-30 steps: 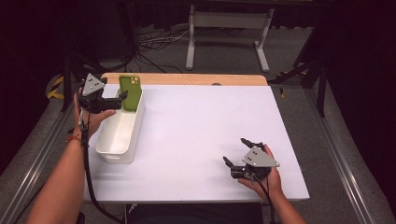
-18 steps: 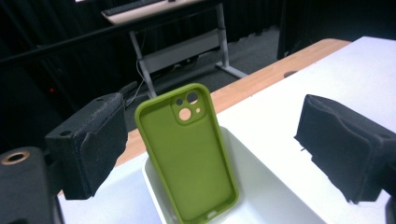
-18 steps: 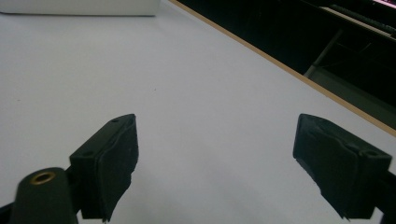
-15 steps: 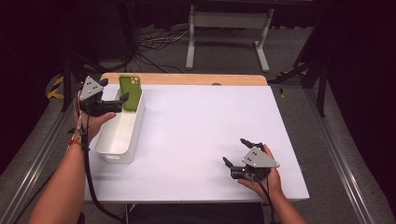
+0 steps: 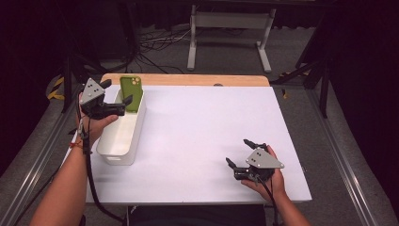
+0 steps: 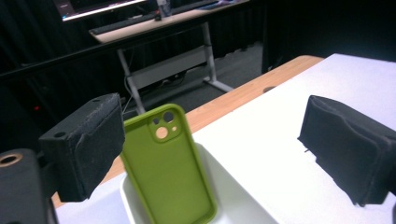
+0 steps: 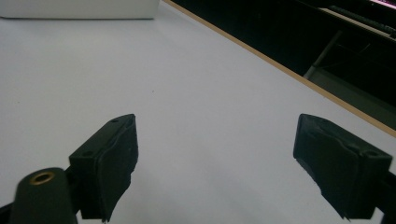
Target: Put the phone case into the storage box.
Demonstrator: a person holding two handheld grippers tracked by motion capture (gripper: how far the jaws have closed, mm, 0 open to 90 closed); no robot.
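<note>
A green phone case stands upright against the far end of a white bin on the table's left side. My left gripper hovers over the bin's far end, open, with its jaws just short of the case. In the left gripper view the case shows its camera cutouts and sits close to the left jaw; the gripper is wide open with nothing held. My right gripper rests low near the front right of the table, open and empty, and its own view shows this gripper over bare white tabletop.
The white table has a wooden strip along its far edge. A desk frame and cables stand on the floor beyond it. Metal rails run along both sides. The bin's side shows far off in the right gripper view.
My left gripper has shifted slightly over the bin's far end and stays open. The case still leans in the bin. The right gripper has not moved.
</note>
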